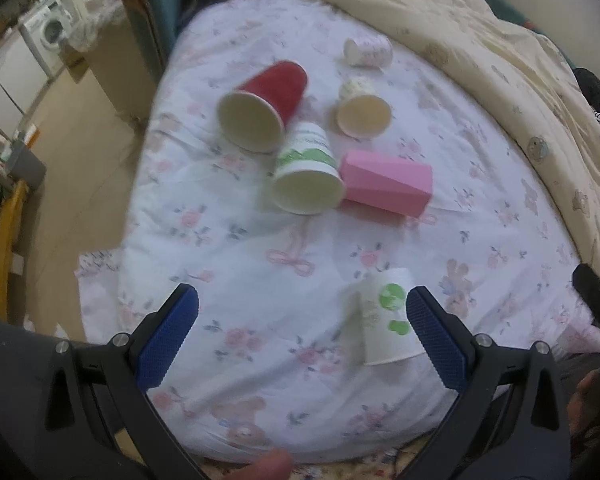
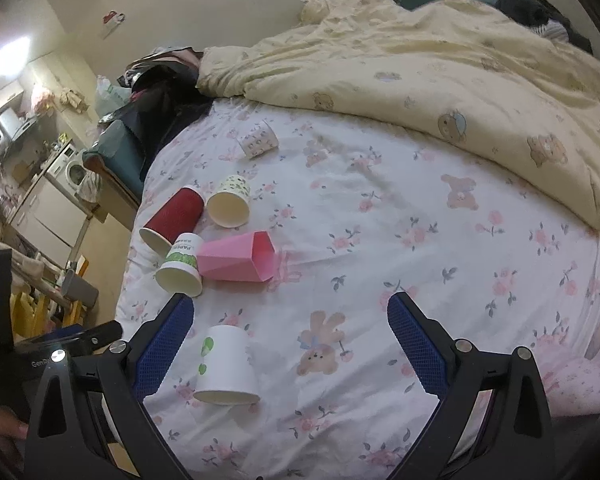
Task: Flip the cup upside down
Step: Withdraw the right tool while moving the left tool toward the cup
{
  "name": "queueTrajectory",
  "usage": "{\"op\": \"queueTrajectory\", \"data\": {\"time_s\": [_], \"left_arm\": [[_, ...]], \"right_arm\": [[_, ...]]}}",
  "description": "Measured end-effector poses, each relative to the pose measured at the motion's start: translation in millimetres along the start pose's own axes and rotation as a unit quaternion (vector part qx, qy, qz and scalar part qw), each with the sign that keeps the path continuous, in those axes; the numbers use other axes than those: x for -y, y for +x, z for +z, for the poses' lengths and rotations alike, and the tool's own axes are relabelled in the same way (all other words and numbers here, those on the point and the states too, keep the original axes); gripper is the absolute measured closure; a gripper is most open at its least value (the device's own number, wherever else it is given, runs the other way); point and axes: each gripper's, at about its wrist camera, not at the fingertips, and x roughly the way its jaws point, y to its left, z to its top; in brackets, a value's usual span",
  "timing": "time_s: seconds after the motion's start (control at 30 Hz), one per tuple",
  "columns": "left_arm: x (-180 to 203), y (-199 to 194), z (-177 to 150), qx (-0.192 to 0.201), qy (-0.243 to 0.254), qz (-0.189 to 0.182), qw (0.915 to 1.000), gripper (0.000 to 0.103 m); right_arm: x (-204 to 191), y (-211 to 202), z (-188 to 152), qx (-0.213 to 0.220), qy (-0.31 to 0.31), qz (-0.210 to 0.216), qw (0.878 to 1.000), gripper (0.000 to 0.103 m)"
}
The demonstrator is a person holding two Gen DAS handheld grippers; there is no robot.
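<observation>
Both my tongs are held over the bed. My left tongs [image 1: 302, 304] stand wide apart and hold nothing. My right tongs [image 2: 290, 312] are also wide apart and empty.

The white cup with green spots [image 2: 226, 364] stands mouth down on the flowered bed sheet [image 2: 420, 208], near the front edge of the bed. In the right view it is just beside my left-hand blue finger pad [image 2: 162, 352], but I cannot tell if they touch. In the left view the same cup [image 1: 386, 320] is blurred and sits close to the right-hand blue finger pad [image 1: 434, 340].

Further back on the sheet five other cups lie on their sides. The red cup [image 1: 266, 102] shows its open mouth to the left camera. The white cup with a green band [image 1: 306, 168] lies just beside it and touches the pink cup [image 1: 386, 182]. Behind them is a small cup with a pale pattern [image 1: 362, 106], and further back a white cup with a pink pattern [image 1: 368, 51]. A cream blanket [image 2: 440, 64] with bears is pushed to the far side of the bed.
</observation>
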Motion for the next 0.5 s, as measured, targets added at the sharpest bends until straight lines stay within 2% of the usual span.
{"op": "queueTrajectory", "data": {"time_s": [0.1, 0.17, 0.27, 0.37, 0.47, 0.5], "left_arm": [[2.9, 9.9, 10.0, -0.045, -0.034, -0.033, 0.9979, 0.003], [9.3, 18.7, 16.9, -0.074, -0.044, -0.035, 0.9957, 0.009], [16.9, 30.7, 21.9, -0.104, -0.054, -0.041, 0.9923, 0.012], [29.6, 53.6, 22.3, -0.157, -0.077, -0.053, 0.9831, 0.017], [42.0, 81.1, 17.8, -0.219, -0.100, -0.069, 0.9681, 0.021], [43.5, 86.2, 17.5, -0.227, -0.104, -0.070, 0.9657, 0.022]], "right_arm": [[11.8, 5.0, 1.4, -0.015, 0.033, 0.012, 0.999, 0.003], [15.4, 6.0, 2.7, -0.016, 0.042, 0.008, 0.999, 0.003], [20.7, 8.6, 2.8, -0.023, 0.058, 0.007, 0.998, 0.003], [25.8, 12.5, 4.2, -0.031, 0.069, 0.001, 0.997, 0.003], [33.9, 16.2, 6.0, -0.038, 0.091, 0.010, 0.995, 0.003], [36.5, 17.2, 6.4, -0.040, 0.098, 0.013, 0.994, 0.003]]}}
